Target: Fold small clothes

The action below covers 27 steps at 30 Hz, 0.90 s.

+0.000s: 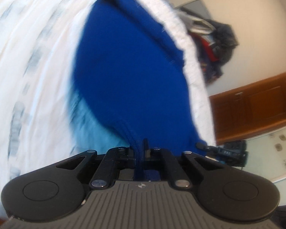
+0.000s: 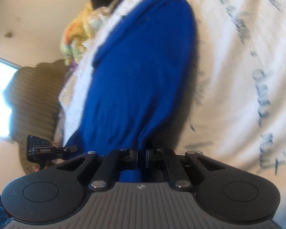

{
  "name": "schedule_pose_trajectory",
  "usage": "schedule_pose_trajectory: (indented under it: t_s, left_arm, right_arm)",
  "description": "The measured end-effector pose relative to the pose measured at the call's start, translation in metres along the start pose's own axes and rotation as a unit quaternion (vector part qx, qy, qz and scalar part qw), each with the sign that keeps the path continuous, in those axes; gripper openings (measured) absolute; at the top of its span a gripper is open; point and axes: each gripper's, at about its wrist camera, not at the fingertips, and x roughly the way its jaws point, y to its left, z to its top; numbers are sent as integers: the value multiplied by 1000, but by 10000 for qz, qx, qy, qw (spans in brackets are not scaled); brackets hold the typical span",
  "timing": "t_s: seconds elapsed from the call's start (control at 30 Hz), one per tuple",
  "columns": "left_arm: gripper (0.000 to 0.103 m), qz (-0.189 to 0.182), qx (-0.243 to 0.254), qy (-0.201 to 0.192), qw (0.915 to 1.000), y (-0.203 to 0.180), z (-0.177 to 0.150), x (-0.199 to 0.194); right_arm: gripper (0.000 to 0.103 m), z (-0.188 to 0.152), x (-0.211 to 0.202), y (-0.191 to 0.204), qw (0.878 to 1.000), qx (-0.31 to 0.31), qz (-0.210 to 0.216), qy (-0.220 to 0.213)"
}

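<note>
A royal-blue knitted garment [image 1: 131, 72] lies stretched over a white printed bedsheet [image 1: 28, 57]. My left gripper [image 1: 139, 150] is shut on the near hem of this blue garment, and the cloth bunches between its fingers. A light-blue cloth [image 1: 93, 126] shows under the garment's left edge. In the right wrist view the same blue garment [image 2: 143, 76] runs up the frame, and my right gripper [image 2: 142, 154] is shut on another part of its near edge. At the lower left of that view the other gripper's tip [image 2: 70, 148] pokes in beside the garment.
The bed's white edge [image 1: 190, 57] runs along the garment's right side. Beyond it are a pile of dark clothes [image 1: 217, 43], a wooden cabinet [image 1: 257, 106] and a floral surface [image 1: 276, 152]. A brown knitted blanket [image 2: 36, 99], colourful bundled cloth [image 2: 78, 36] and a bright window [image 2: 0, 87] are on the other side.
</note>
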Motion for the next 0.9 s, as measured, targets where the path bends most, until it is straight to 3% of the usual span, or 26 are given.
schedule_pose_trajectory:
  t_s: [0.17,0.3,0.47,0.57,0.63,0.67,0.7,0.73,0.77,0.8,0.83,0.9]
  left_arm:
    - [5,-128,657,-634,9957,-36,65,-1]
    - [5,-169,808,-1179,9896,-50,145,19]
    - [5,290,885,-1705,9809,-49,248,60]
    - [7,719,486,-1807,9797,-21,305,102]
    - [14,1187,203,-1868,9750,-5,328,122]
    - [19,1201,-59,-1850,9754,5,333,123]
    - [44,1081,-125,-1829,9771,11,332,119]
    - [75,990,-26,-1921,9764,12,327,111]
    - [86,1075,205,-2153,9704,7,319,104]
    - [97,1257,518,-2380,9617,0,308,93]
    - [98,1460,885,-2503,9530,-8,301,87]
    - [97,1922,1678,-2619,9308,-26,287,81]
  right_arm:
    - [6,54,-6,6,9957,-61,636,-671]
    - [6,130,4,-3,9855,62,1105,-1287]
    - [6,239,36,-34,9756,566,1137,-1790]
    - [8,292,64,-70,9697,1117,994,-1932]
    - [9,314,77,-91,9642,1433,674,-2127]
    - [14,320,82,-95,9633,1552,442,-2146]
    - [17,322,85,-95,9646,1551,186,-2126]
    - [28,321,88,-90,9689,1339,43,-2081]
    - [43,320,89,-79,9742,981,-34,-2034]
    - [51,316,88,-65,9783,561,-153,-1991]
    - [60,308,84,-45,9801,35,-318,-1960]
    - [61,293,79,-5,9701,-1155,-816,-1973]
